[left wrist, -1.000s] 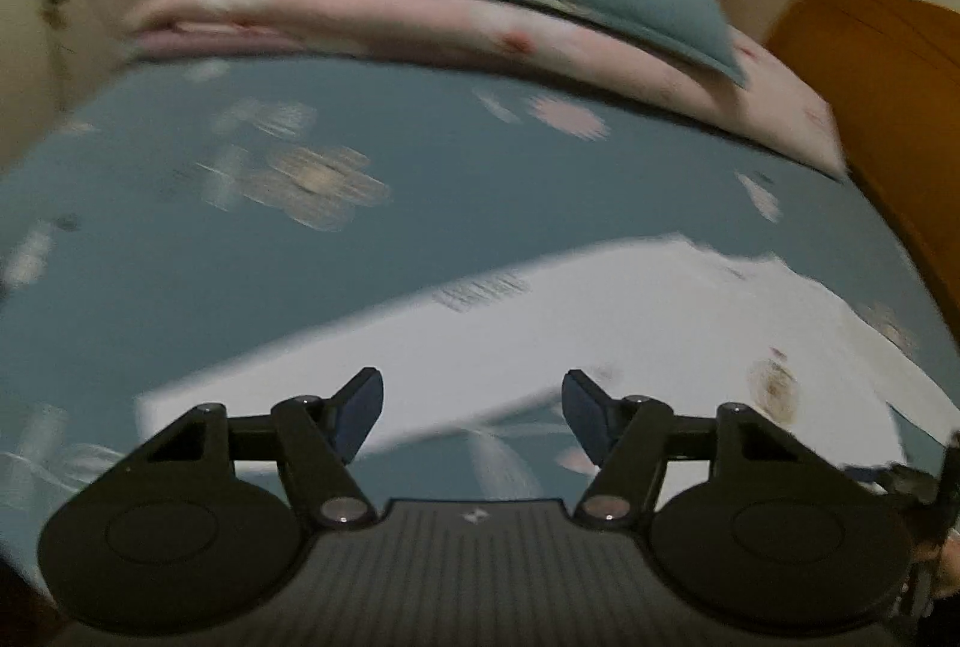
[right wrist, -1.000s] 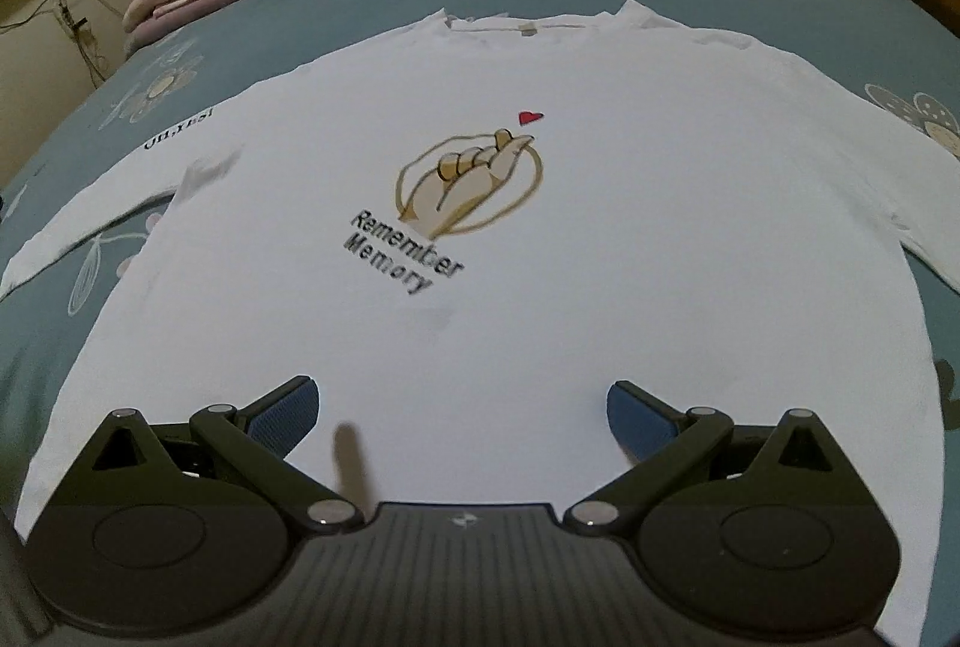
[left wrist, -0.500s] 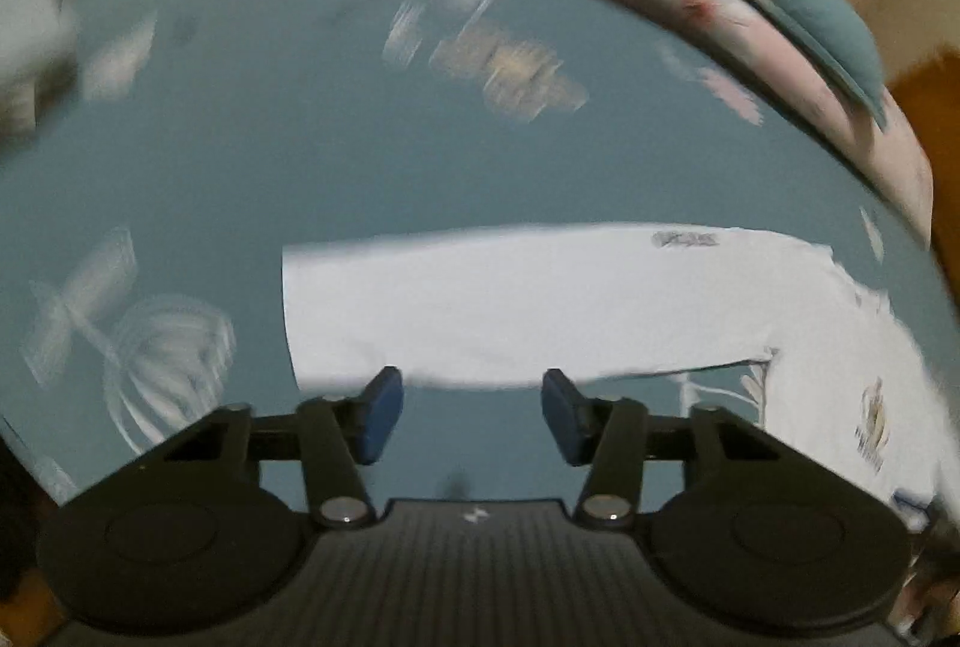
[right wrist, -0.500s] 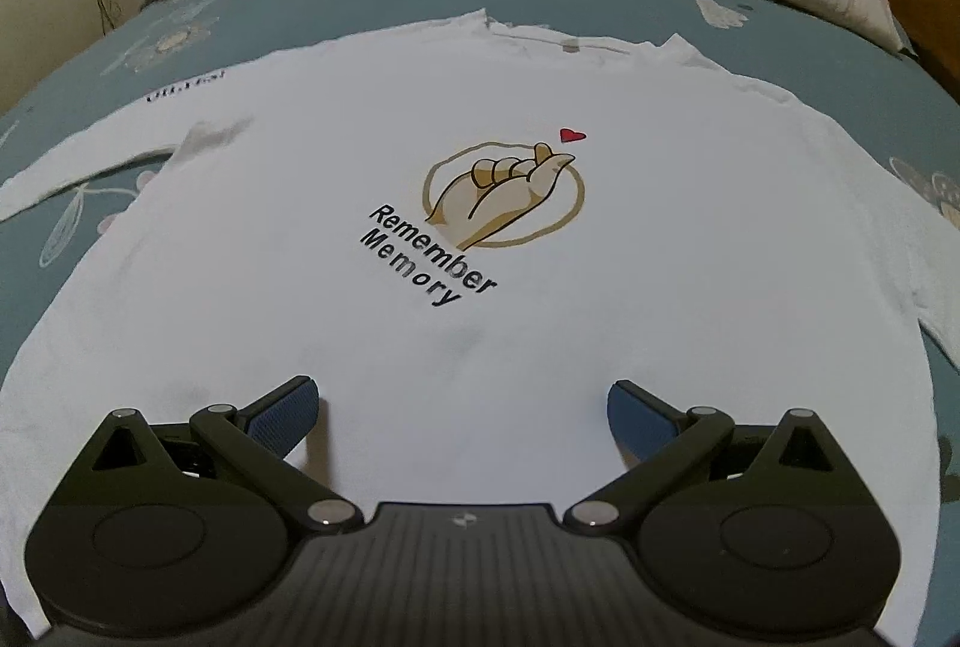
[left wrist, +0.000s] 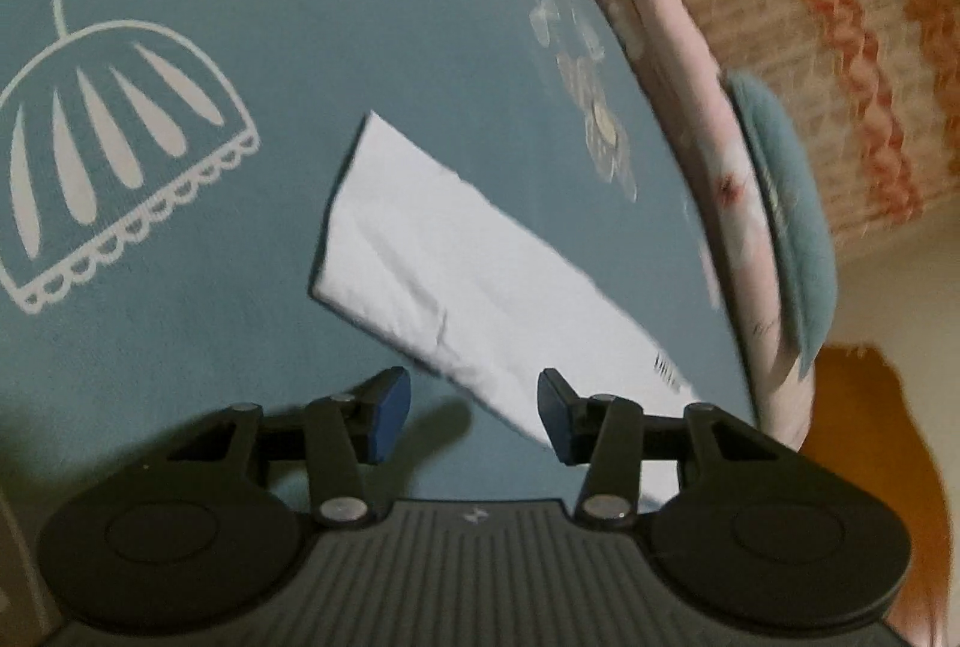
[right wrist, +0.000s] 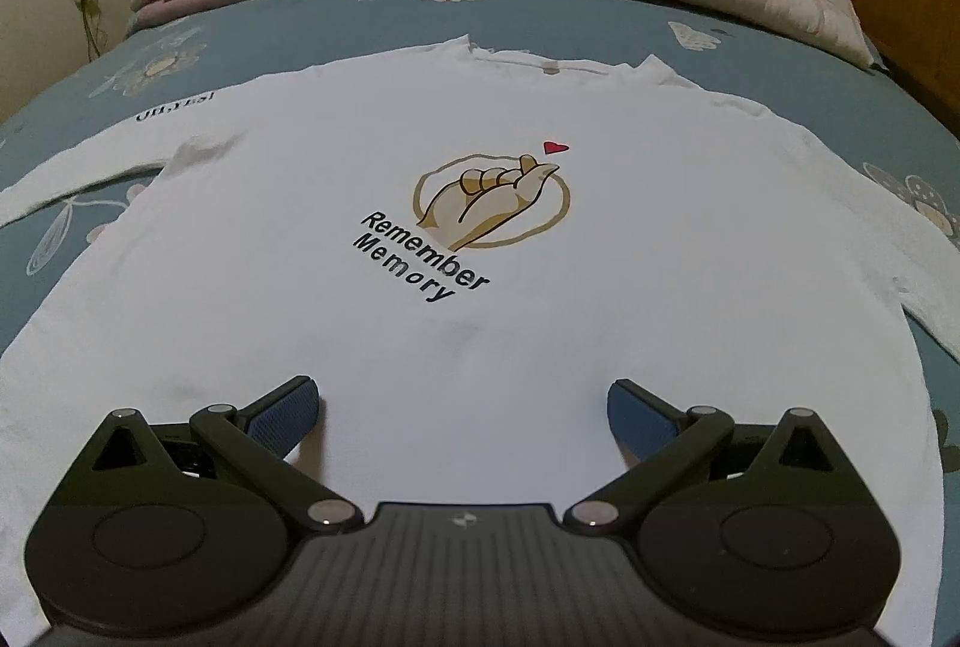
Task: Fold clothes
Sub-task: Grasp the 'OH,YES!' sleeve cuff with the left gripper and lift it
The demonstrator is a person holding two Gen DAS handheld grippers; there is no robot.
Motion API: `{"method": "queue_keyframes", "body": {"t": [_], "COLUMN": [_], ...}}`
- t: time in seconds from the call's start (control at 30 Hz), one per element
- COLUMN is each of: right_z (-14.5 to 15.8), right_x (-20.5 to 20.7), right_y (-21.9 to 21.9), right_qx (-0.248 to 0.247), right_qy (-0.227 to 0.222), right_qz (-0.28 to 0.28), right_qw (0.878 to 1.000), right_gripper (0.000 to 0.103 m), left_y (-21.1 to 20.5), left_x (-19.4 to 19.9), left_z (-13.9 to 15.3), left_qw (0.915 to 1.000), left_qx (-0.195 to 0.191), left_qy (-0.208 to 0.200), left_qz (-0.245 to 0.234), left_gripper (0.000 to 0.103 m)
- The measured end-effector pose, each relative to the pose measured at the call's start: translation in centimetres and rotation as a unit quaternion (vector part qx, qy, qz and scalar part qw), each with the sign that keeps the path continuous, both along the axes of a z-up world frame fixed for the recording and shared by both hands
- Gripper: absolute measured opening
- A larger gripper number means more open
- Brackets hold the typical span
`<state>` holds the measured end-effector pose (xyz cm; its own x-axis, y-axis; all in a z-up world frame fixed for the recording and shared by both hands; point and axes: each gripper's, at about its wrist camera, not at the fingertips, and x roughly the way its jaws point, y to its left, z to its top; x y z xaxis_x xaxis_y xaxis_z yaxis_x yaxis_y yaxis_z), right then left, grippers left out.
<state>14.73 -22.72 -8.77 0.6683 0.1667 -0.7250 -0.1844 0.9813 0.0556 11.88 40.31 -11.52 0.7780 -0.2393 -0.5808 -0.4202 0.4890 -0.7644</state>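
I am looking at a white long-sleeved shirt (right wrist: 480,239) lying flat, print side up, on the bed (right wrist: 750,65). My right tool (right wrist: 462,407) is hovering over the shirt's lower body with its jaws spread wide, nothing between them. My left tool (left wrist: 474,407) is tilting over the shirt's sleeve (left wrist: 456,263), whose lower edge is lying between the blue pads (left wrist: 387,404); the jaws are standing partly apart, gripping nothing. The cuff is lying ahead of the tool.

Black ribbed claw (right wrist: 462,407) bodies, blue textured pads (right wrist: 282,410) (silver pivot screws).
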Motion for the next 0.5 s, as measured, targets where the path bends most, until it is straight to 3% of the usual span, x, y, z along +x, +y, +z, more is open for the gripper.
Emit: {"method": "queue_keyframes", "body": {"t": [0.33, 0.5], "right_z": [-0.2, -0.2], "right_x": [-0.1, -0.1], "right_y": [0.1, 0.1], "right_qx": [-0.004, -0.005], "right_qy": [-0.006, -0.009], "right_qz": [0.001, 0.003], "right_qw": [1.0, 1.0], "right_gripper": [0.103, 0.103], "left_y": [1.5, 2.4], "left_x": [-0.1, 0.5], "left_z": [-0.4, -0.6], "left_qw": [0.9974, 0.9972], "left_qx": [0.029, 0.007], "left_qy": [-0.019, -0.03], "left_qz": [0.063, 0.068], "left_gripper": [0.042, 0.045]}}
